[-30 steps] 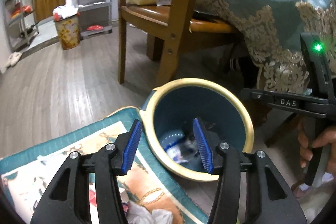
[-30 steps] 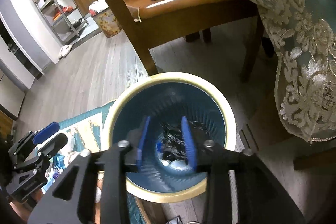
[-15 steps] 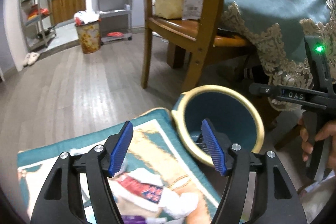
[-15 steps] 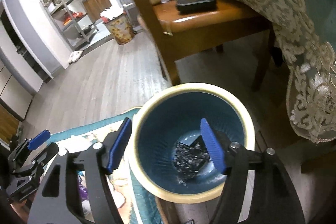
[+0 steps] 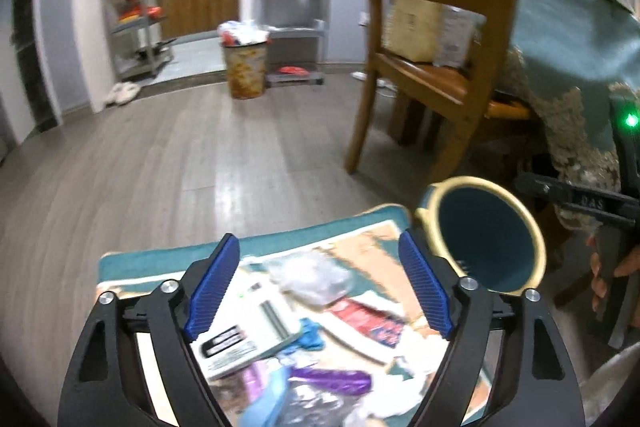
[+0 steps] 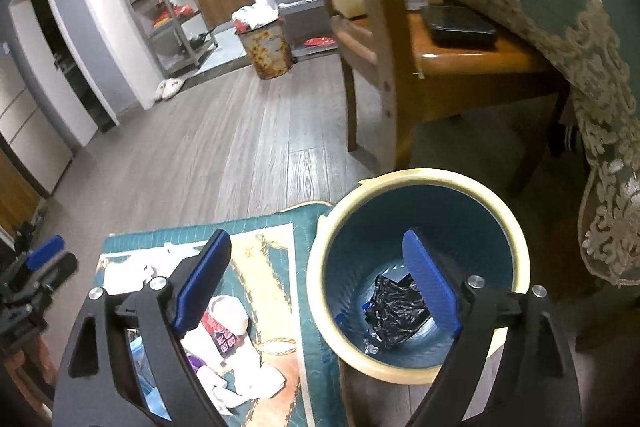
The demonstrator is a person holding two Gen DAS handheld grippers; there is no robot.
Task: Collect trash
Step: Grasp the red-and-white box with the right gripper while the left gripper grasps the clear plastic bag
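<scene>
Nearest the left camera, the left hand-held gripper [image 5: 320, 287] hung over the litter with its jaws opening and nothing gripped between the blue pads. Under it lay a white printed card [image 5: 244, 327], a clear plastic bag [image 5: 308, 275], a blue scrap [image 5: 310, 333], a red wrapper [image 5: 368, 317], a purple wrapper [image 5: 332, 381] and crumpled white tissue [image 5: 416, 347], all scattered on the teal patterned mat [image 5: 168, 261] on the floor.

The right hand-held gripper [image 6: 316, 283] was likewise released, its jaws opening and empty. Its left pad stood over the mat and a red-and-white packet [image 6: 224, 323], while its right pad stood over the mouth of the trash bin [image 6: 420, 179]. The bin, blue inside with a cream rim, stood upright just beside the mat's right edge. At its bottom lay a crumpled black plastic bag [image 6: 396, 311] with some small bits around it that were too unclear to name.

At the right edge of the left view, part of the other tool showed with a green light, held by a person's fingers [image 5: 600, 283].

Beyond the bin stood a wooden chair [image 6: 460, 67] with a dark flat case [image 6: 460, 25] on its seat, partly under a teal tablecloth with lace trim [image 6: 600, 87]. Farther off, across the grey plank floor [image 5: 160, 155], stood a flowered bin [image 5: 245, 67] heaped with rubbish, metal shelving racks [image 5: 136, 7] and a pair of slippers [image 5: 122, 93].
</scene>
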